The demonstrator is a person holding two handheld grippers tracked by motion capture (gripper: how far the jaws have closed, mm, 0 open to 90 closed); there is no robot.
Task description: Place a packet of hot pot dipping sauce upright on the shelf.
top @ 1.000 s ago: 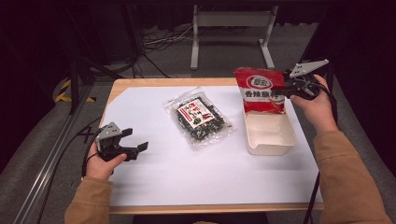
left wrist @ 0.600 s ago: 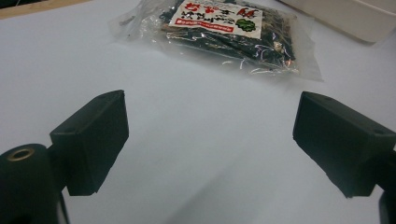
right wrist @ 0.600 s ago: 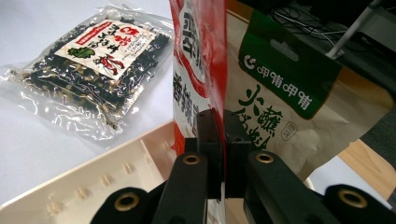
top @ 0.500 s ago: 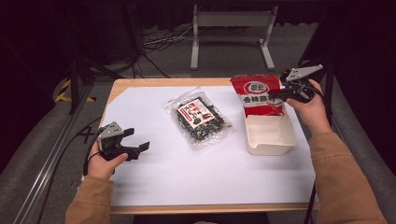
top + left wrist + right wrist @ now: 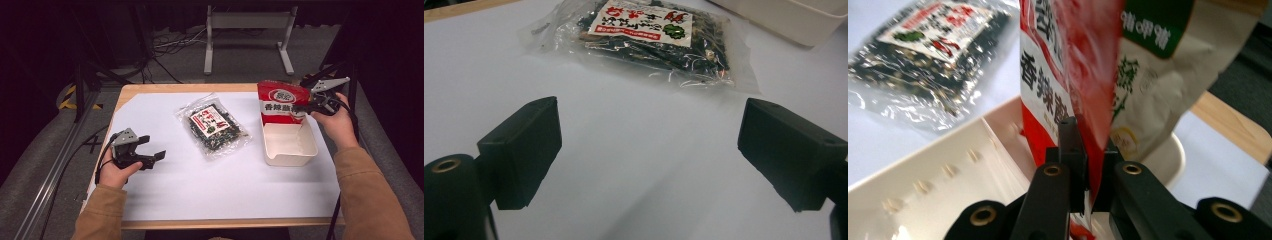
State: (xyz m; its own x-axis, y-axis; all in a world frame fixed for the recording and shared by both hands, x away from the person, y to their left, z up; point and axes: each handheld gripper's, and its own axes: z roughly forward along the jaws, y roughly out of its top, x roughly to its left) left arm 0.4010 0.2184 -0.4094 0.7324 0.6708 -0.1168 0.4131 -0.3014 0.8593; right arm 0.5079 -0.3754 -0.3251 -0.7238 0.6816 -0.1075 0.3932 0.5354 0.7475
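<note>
Holding a red snack bag (image 5: 282, 102) by its right edge, right gripper (image 5: 306, 106) sits upper right of the high view, jaws pinched tight on the bag's seam; in the right gripper view the red film (image 5: 1068, 75) rises from between the closed jaws. Bag upright, lower end inside a cream tray (image 5: 290, 159) on the white table sheet (image 5: 225, 185). Left gripper (image 5: 152, 156) lower left of the high view, jaws spread wide with nothing between them, resting just above the sheet. Clear seaweed packet (image 5: 214, 126) lies flat mid-table, left of the tray, well apart from both grippers; also seen top of left gripper view (image 5: 644, 40).
</note>
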